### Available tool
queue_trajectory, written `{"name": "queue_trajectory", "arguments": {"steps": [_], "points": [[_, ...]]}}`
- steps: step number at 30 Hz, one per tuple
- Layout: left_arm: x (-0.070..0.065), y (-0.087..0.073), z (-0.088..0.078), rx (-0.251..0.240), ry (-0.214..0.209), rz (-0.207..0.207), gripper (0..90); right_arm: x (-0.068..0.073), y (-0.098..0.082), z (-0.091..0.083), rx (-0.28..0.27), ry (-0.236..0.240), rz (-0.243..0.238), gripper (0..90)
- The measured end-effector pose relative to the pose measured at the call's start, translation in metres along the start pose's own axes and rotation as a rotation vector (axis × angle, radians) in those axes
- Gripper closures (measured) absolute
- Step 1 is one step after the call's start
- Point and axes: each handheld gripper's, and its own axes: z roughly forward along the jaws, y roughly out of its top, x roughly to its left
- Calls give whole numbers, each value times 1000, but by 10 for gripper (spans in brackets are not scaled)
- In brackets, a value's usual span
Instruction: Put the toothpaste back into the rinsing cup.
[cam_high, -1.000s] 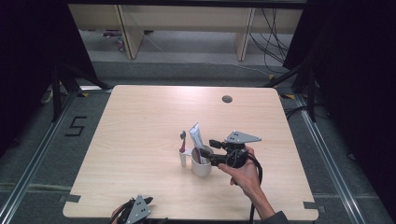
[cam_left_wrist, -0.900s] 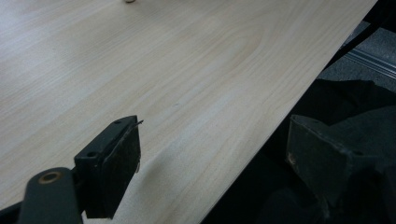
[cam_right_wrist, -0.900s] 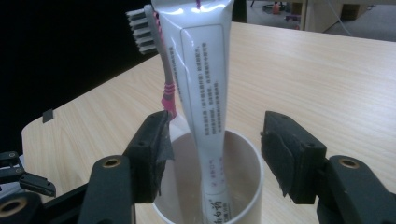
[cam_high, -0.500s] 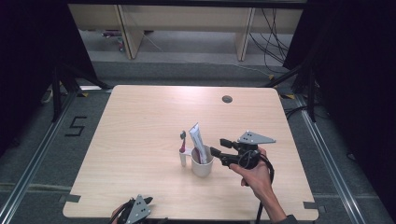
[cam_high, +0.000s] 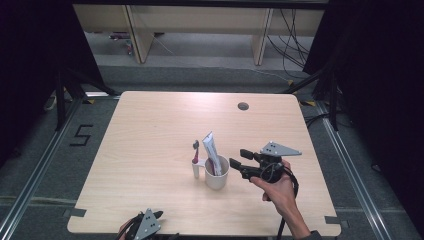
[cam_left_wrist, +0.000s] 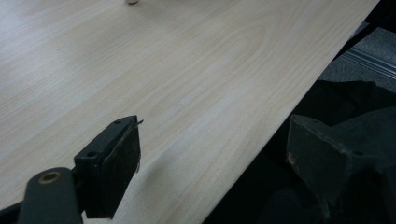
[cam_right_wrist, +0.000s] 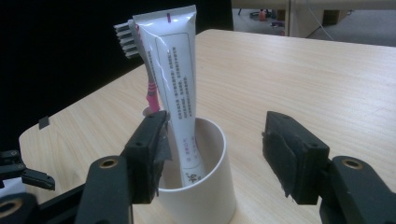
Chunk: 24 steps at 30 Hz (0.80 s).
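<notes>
High view first: the pale wooden worktop carries a white cup a little right of centre, toward the near edge, with a white toothpaste tube standing tilted inside it and a pink-handled toothbrush upright in a small white holder just left of the cup. Right tool hangs just to the right of the cup, jaws spread and nothing between them; right gripper view puts the cup and the tube just ahead of those parted jaws, the left pad by the rim. Left tool rests at the near edge, well apart from the cup, jaws spread over bare wood. My read: the tube and toothbrush look placed, so the job now is a clean exit or a fresh grasp. Either way, keep the jaws wide, keep the wrist level, and avoid clipping the light cup's rim, because a nudge could tip it.
</notes>
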Motion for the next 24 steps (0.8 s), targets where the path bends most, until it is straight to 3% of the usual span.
{"name": "queue_trajectory", "arguments": {"steps": [5, 7, 8, 16, 17, 18, 19, 20, 24], "points": [[0, 0, 0, 2, 0, 2, 176, -3, -2, -4, -7, -8, -15, 413], [0, 0, 0, 1, -1, 1, 176, -3, -3, -7, 1, -19, -10, 411], [0, 0, 0, -1, -1, 0, 176, -3, -4, -7, -2, -8, 16, 411], [0, 0, -1, 1, 2, 3, 176, -12, -9, -17, 0, -30, -7, 405], [0, 0, -1, 0, 1, -2, 176, -11, -11, -19, 3, -25, 36, 405], [1, 0, -2, 12, 5, 14, 176, -13, -12, -20, 0, -23, 18, 404], [1, 0, -2, 12, 5, 13, 176, -12, -14, -23, 8, -24, 39, 404], [1, 0, -2, 12, 5, 13, 176, -14, -15, -24, -3, -28, 27, 404], [0, 0, -1, -10, 1, -16, 176, -17, -20, -30, 7, -39, 45, 404]]}}
